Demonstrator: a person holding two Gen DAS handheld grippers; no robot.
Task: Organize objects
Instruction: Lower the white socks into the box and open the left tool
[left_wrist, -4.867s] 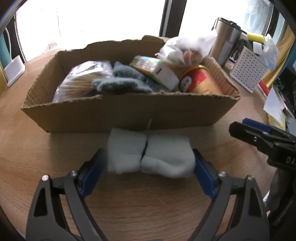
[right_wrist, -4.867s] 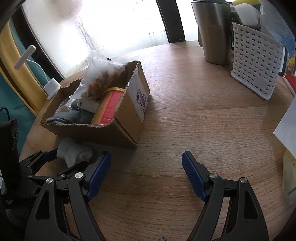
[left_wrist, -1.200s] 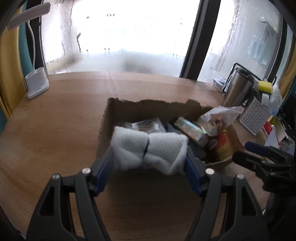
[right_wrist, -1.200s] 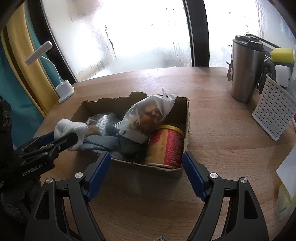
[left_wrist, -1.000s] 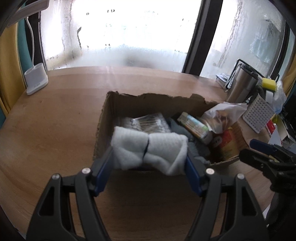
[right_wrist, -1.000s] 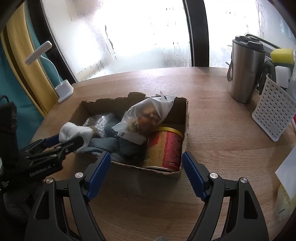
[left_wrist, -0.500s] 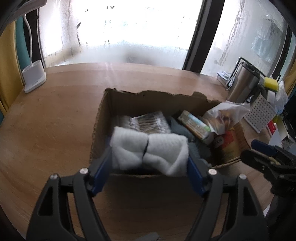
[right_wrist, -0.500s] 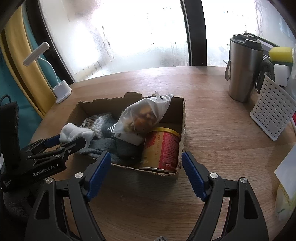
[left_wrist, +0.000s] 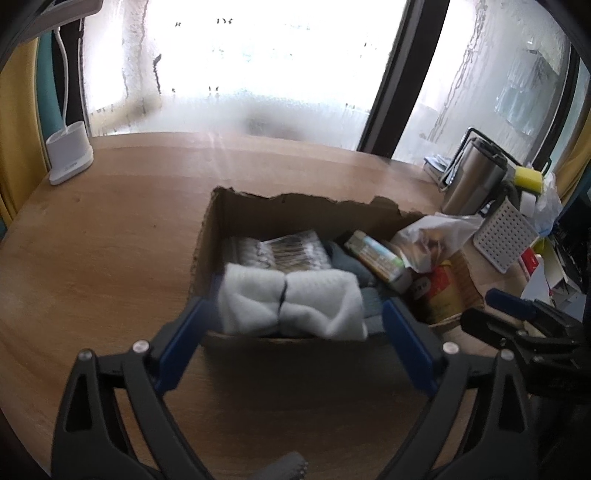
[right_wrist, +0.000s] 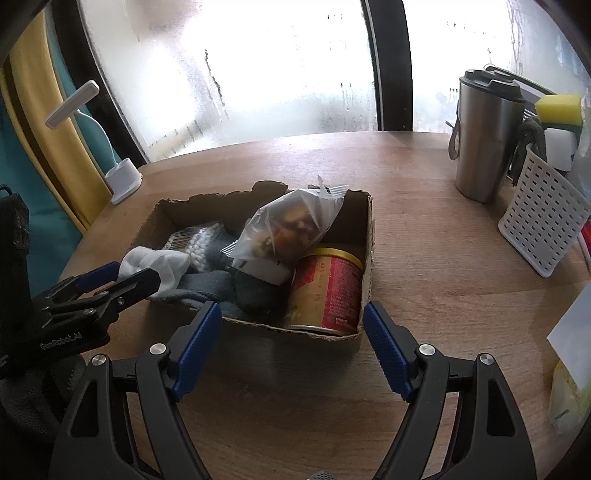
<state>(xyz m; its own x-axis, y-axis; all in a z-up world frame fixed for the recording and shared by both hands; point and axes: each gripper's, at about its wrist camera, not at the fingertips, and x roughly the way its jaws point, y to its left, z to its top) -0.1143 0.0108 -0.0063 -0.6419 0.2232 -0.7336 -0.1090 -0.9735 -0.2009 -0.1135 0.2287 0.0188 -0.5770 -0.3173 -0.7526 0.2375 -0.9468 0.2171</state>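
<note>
Carried up from the tabletop in front of the cardboard box (left_wrist: 236, 218) to just above its near wall: white rolled cloth (left_wrist: 291, 302), now over the near-left corner. Left gripper (left_wrist: 291, 325) opening at this moment, blue pads already clear of the roll's ends, the bundle between them but no longer pinched. Step in hand, by the look of it: dropping the cloth into the box. Next, probably: spread wide, then lift straight back and up so the fingers do not drag the bundle out again.

Right gripper (right_wrist: 293, 341) parked low before the box's near-right corner, jaws apart, nothing between them.

Inside the box, little room: grey cloth (right_wrist: 255, 291), red and gold can (right_wrist: 325, 291) lying against the right wall, clear snack bag (right_wrist: 291, 229) propped on top, packets at the back. Torn, ragged rim all round, a likely snag. Beyond, bare wooden table (right_wrist: 406, 184) at left and far side; steel tumbler (right_wrist: 484, 140) and white basket (right_wrist: 543, 221) well apart at right.
</note>
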